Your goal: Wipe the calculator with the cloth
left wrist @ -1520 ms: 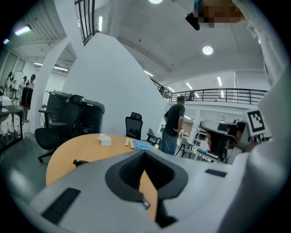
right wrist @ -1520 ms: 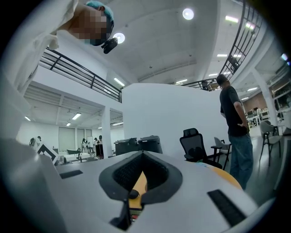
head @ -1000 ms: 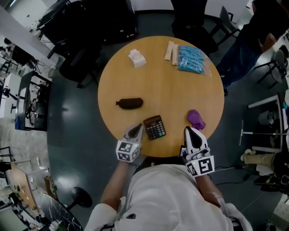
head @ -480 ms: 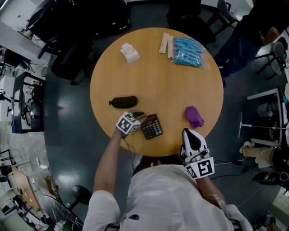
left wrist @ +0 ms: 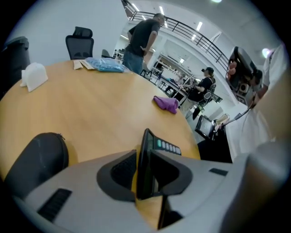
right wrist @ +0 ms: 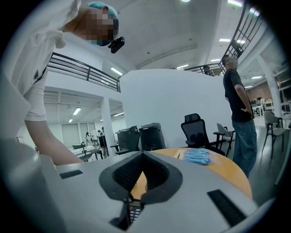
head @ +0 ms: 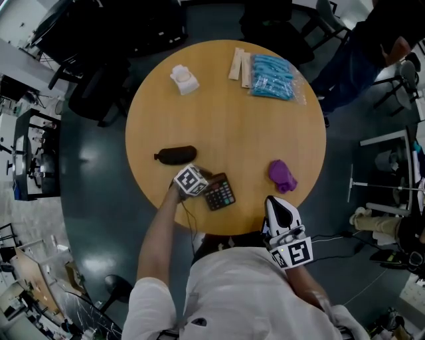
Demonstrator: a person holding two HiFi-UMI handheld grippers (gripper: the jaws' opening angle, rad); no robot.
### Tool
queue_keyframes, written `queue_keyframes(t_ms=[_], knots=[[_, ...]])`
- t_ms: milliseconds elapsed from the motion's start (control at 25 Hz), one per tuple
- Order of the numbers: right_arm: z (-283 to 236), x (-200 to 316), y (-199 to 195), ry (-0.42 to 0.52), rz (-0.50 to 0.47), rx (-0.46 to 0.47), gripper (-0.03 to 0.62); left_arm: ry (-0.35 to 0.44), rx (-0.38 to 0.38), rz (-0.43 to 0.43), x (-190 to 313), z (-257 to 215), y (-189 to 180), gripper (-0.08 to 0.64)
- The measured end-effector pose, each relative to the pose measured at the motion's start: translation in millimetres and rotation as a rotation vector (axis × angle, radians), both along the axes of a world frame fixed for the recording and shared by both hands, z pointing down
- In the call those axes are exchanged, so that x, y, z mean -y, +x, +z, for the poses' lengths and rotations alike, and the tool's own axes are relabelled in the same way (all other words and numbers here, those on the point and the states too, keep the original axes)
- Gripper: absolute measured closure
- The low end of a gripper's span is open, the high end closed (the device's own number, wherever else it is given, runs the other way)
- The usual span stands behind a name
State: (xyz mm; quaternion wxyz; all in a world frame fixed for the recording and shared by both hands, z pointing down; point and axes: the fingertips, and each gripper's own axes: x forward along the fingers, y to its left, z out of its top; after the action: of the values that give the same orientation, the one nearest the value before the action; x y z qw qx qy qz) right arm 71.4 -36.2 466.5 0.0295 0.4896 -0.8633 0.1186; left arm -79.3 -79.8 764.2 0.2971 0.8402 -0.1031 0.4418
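Left gripper (head: 204, 182) pinches the calculator (head: 220, 192); cloth (head: 281, 174) lies ahead of the right gripper (head: 278, 202).
The calculator sits near the front rim of the bench (head: 226, 113), clamped at its left edge. The purple cloth lies to its right, just beyond the right jaws, which are pressed together and empty.

Your head view is evenly lit from above, with soft shadows on the table (head: 226, 106). Both gripper views bend strongly and go black at the corners; ceiling lights (right wrist: 236, 3) glare at 1 o'clock in the right one.
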Motion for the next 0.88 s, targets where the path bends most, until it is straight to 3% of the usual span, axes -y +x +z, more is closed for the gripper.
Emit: queue_keyframes(t_ms=[280, 560, 720, 880], knots=[[5, 8, 1, -0.012, 0.003, 0.003, 0.577, -0.076, -0.008, 0.06, -7, 3, 7, 0.483], [7, 12, 0, -0.011, 0.0, 0.003, 0.577, -0.151, -0.088, 0.032, -22, -10, 2, 0.513], [9, 12, 1, -0.004, 0.0, 0.007, 0.577, -0.162, -0.121, -0.049, -30, -18, -3, 0.517], [5, 14, 4, 0.016, 0.005, 0.009, 0.577, -0.168, -0.129, -0.217, -39, -22, -18, 0.517]])
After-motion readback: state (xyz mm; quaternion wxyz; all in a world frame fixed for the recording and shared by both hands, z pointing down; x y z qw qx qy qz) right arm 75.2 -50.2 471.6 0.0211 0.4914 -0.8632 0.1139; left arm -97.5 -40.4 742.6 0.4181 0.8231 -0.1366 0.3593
